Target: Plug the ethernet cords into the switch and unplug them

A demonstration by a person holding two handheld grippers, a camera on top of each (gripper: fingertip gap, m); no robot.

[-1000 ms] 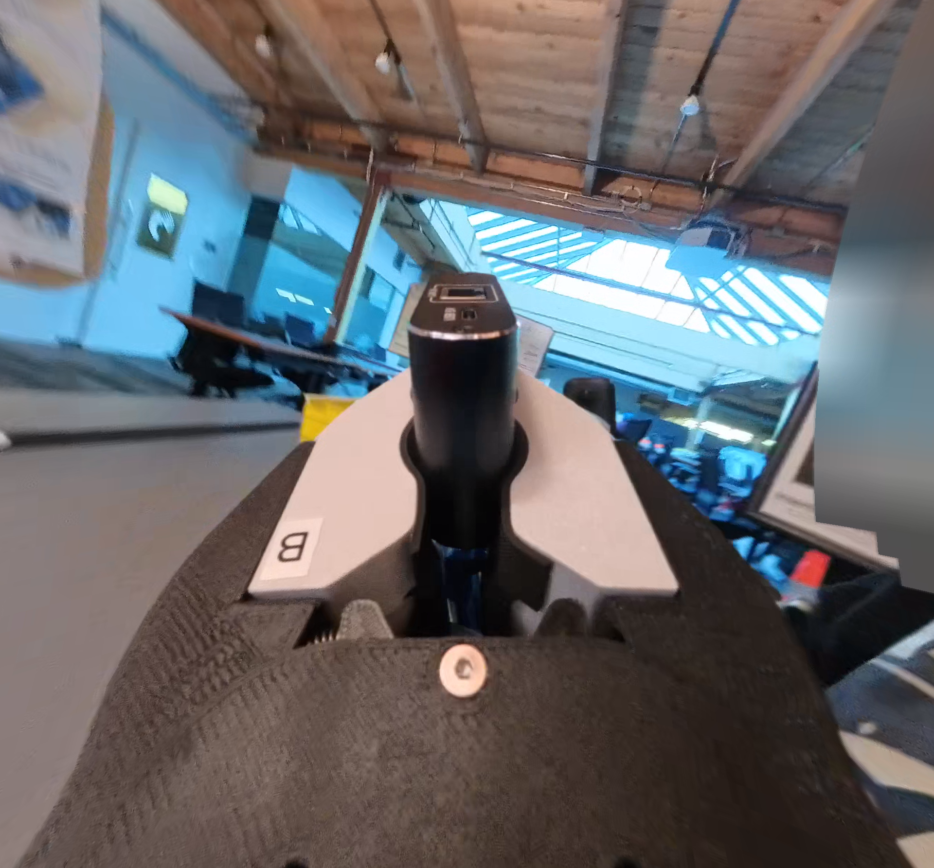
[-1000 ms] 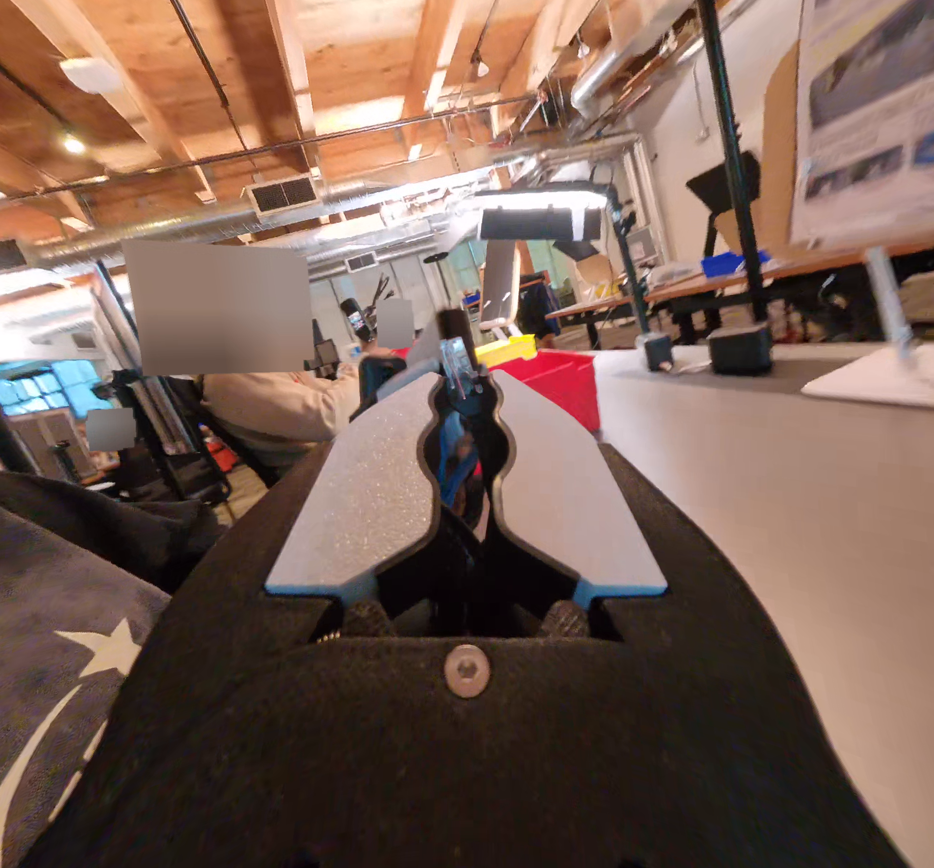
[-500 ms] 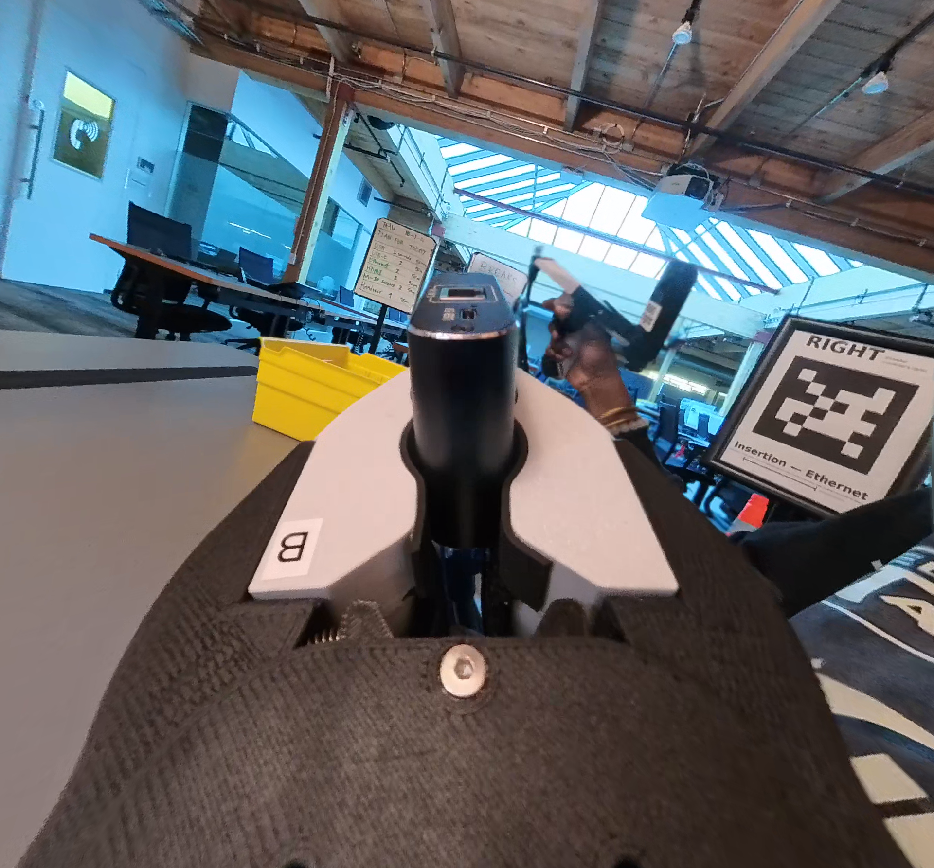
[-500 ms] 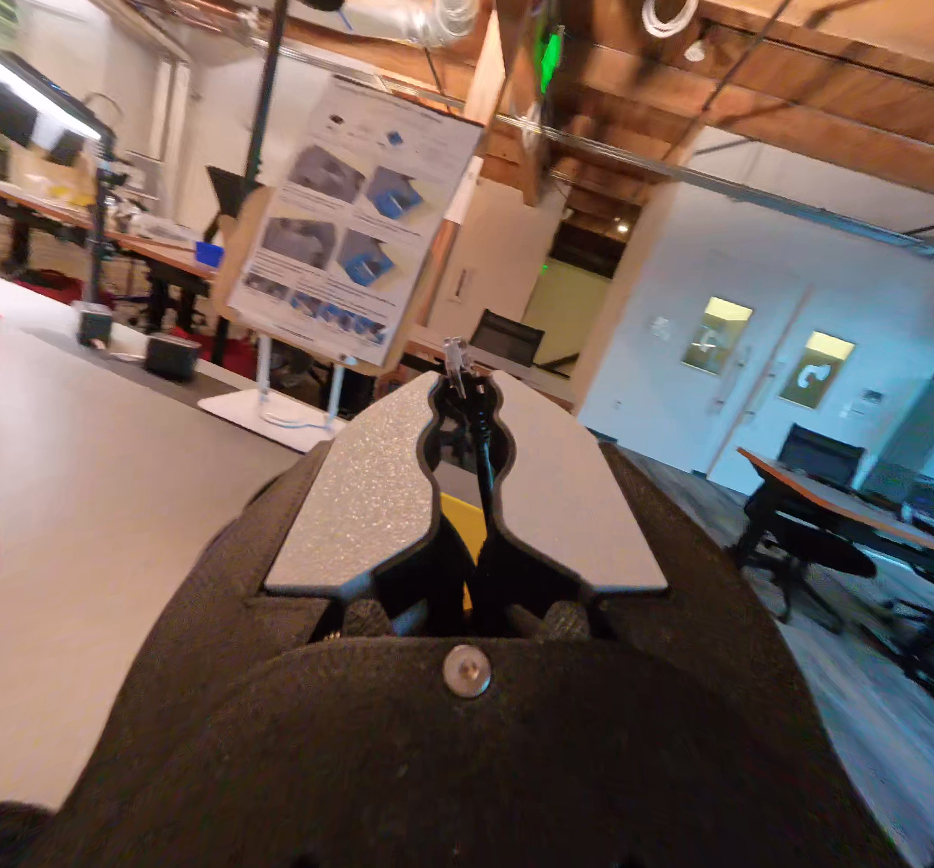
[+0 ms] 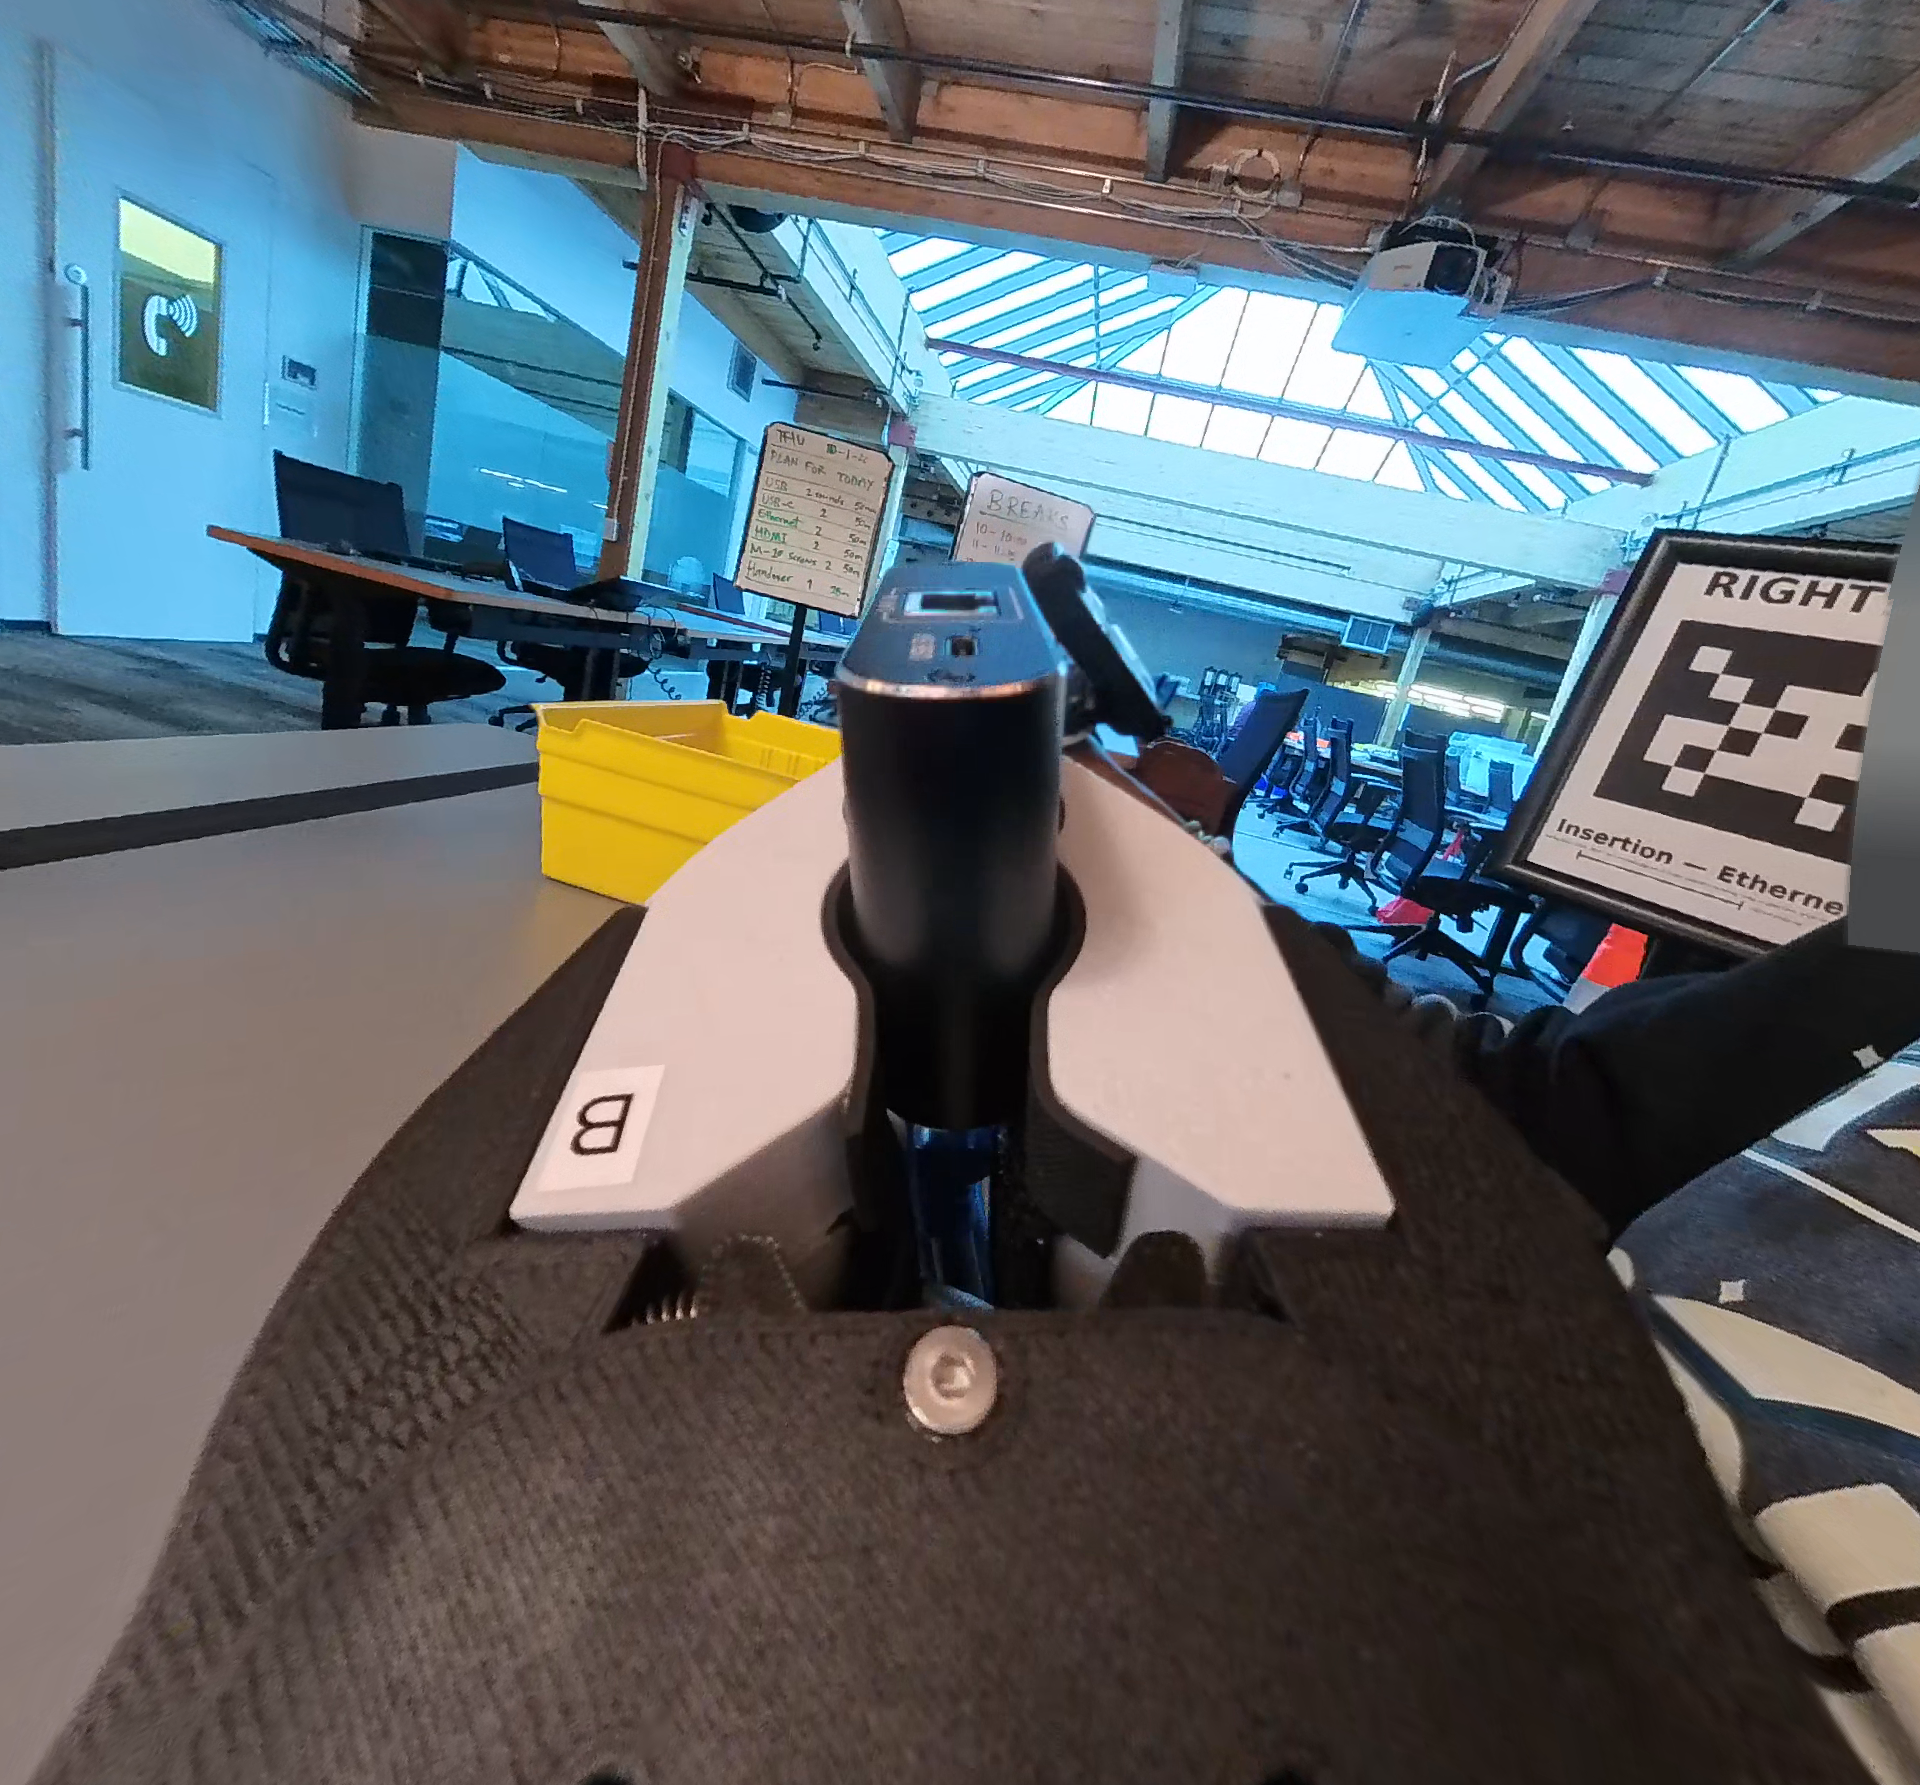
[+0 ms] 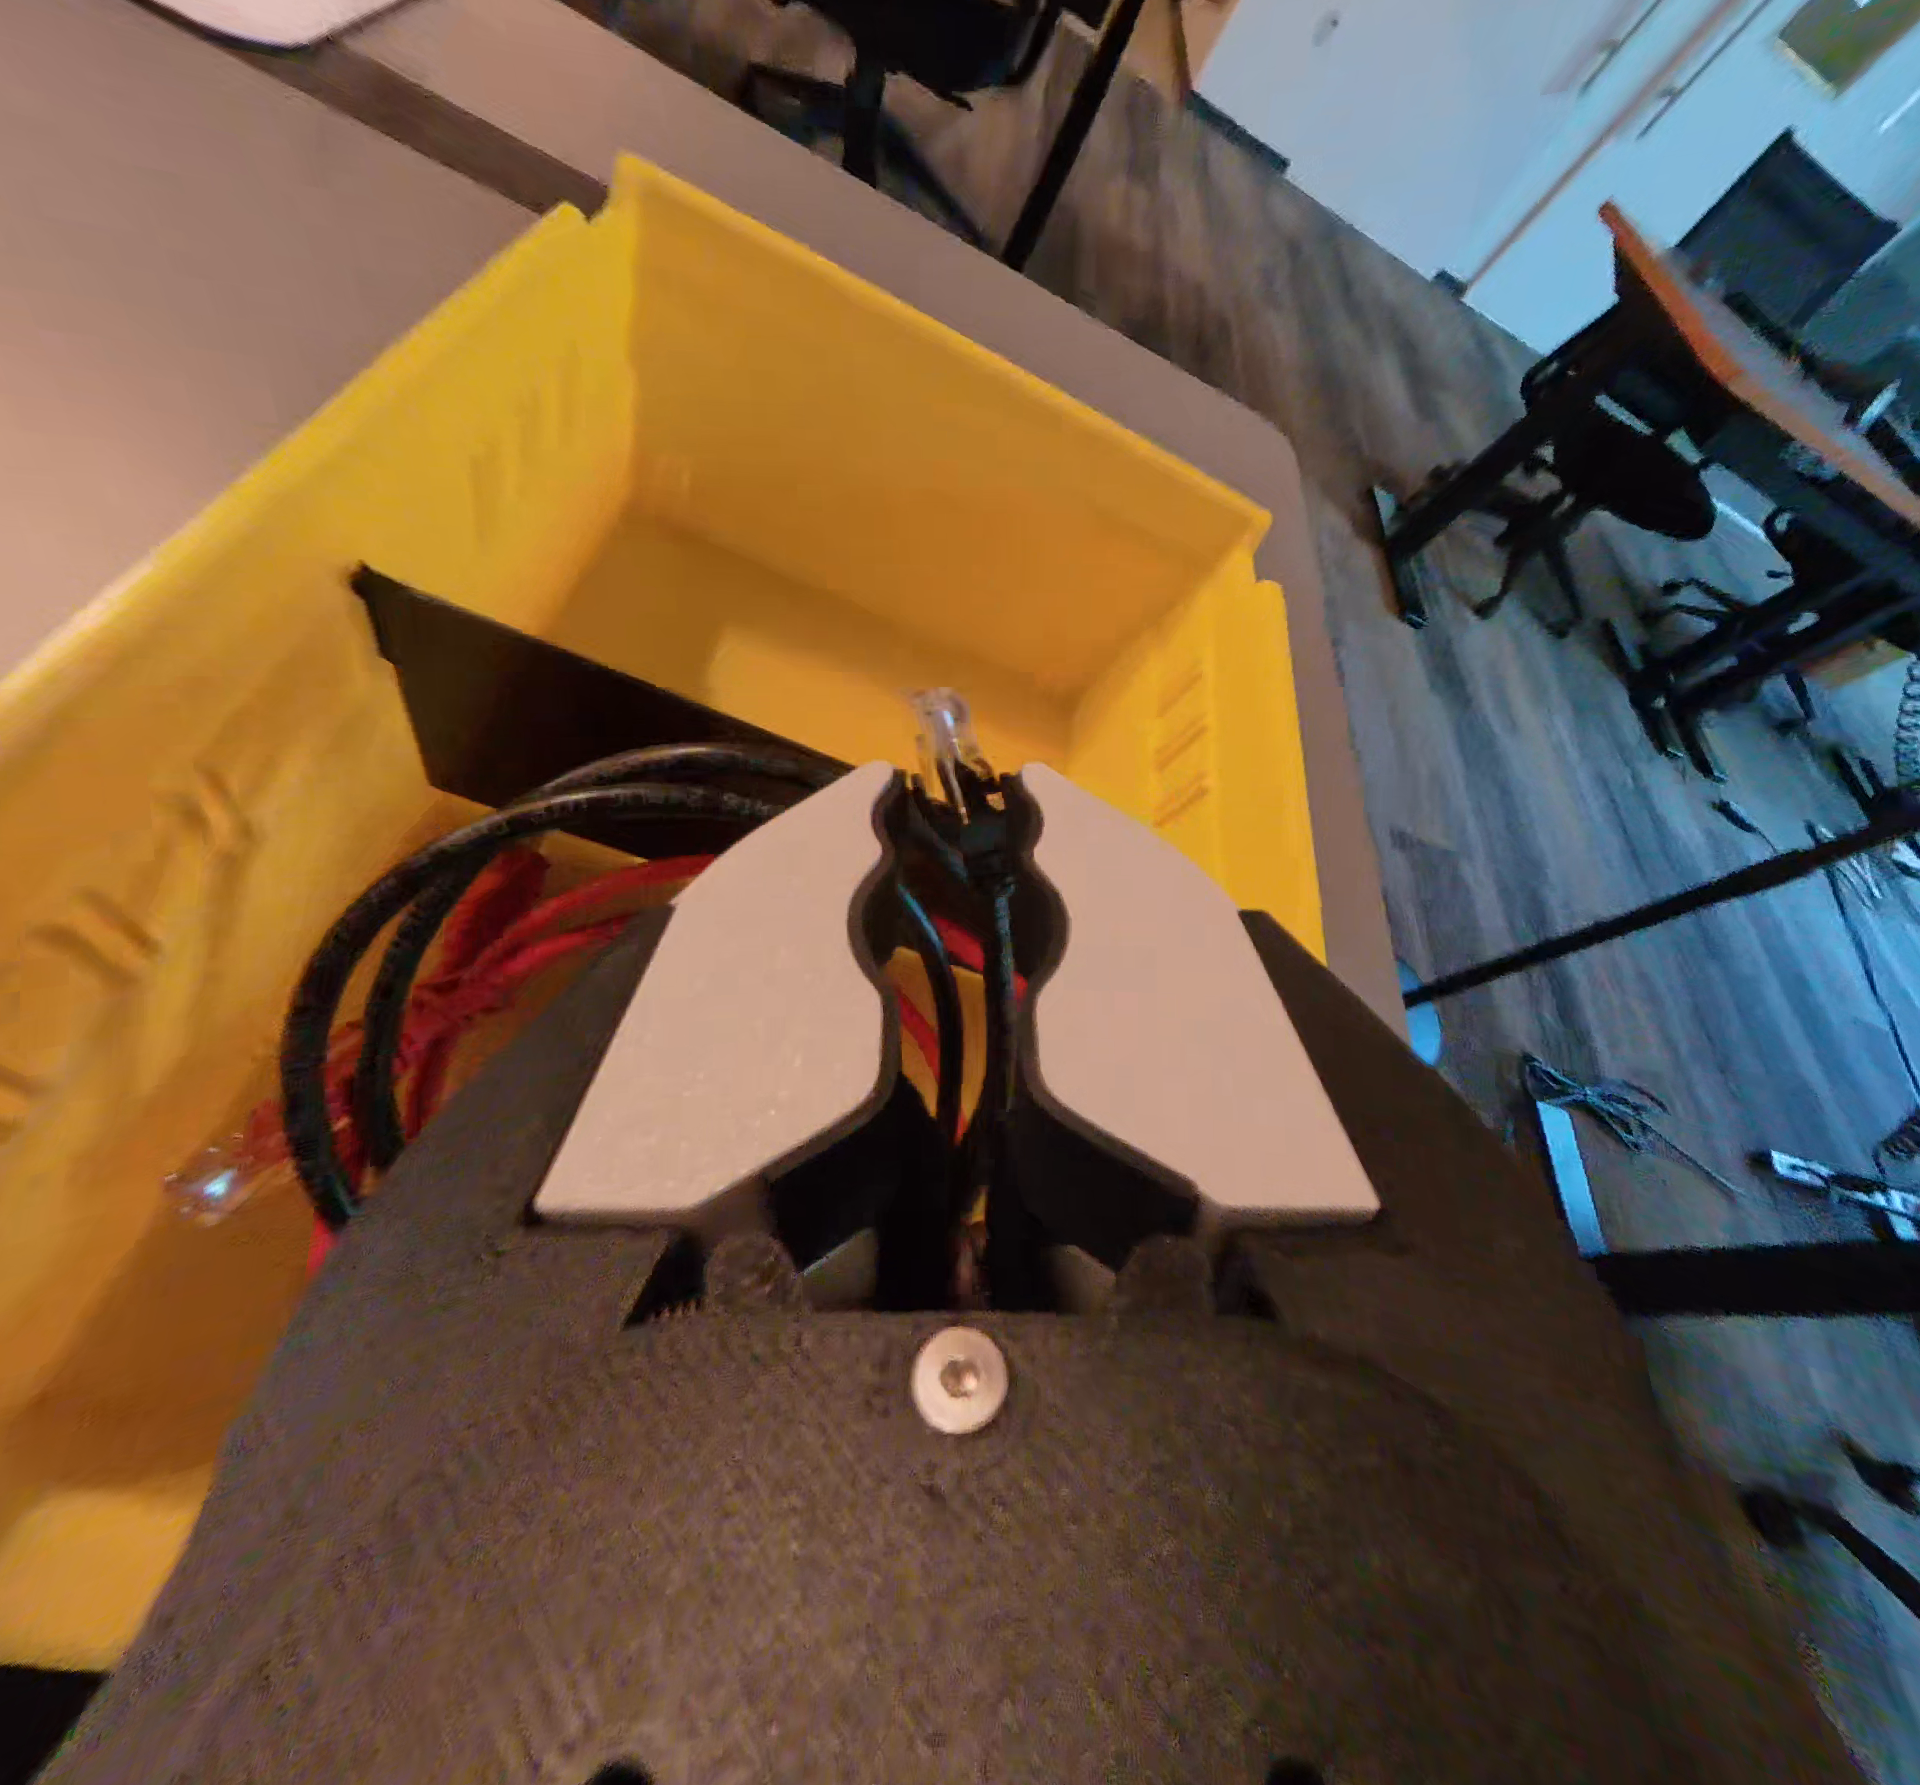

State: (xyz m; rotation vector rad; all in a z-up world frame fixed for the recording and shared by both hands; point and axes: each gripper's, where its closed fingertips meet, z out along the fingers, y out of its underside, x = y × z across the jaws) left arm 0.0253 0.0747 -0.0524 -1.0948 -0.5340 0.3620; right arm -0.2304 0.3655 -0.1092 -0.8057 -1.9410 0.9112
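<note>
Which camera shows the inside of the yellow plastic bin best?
The right wrist view: it looks down into the yellow plastic bin, showing coiled black and red cords. The left wrist view shows only the bin's outer wall and rim.

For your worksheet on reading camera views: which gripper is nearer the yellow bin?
Right. The right gripper hangs directly over the yellow bin, holding a black ethernet cord; the left gripper sits farther back along the table.
</note>
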